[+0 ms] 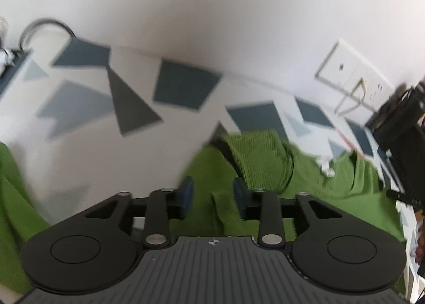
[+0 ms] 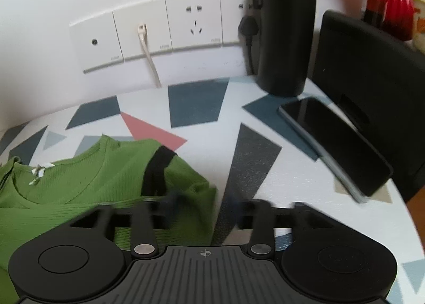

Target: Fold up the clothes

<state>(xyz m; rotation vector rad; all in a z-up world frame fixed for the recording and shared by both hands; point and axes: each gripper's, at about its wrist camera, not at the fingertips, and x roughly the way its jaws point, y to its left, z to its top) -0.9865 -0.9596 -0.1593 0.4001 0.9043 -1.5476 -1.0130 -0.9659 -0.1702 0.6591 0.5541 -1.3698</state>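
Green ribbed top (image 2: 87,179) lies rumpled on the patterned tabletop (image 2: 202,144), sleeves partly turned in but no neat fold yet; left gripper (image 1: 212,193) and right gripper (image 2: 203,211) fingers spread, pinching nothing.

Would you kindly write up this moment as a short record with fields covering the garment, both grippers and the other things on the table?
garment: green ribbed top with black sleeve trim, lying crumpled on the table
surface: white table with grey, blue and pink shapes
left gripper: jaws apart over the green cloth, pads not pressing it
right gripper: jaws apart at the sleeve edge, blurred
behind: black bottle, phone, wall sockets
fold: not yet neat
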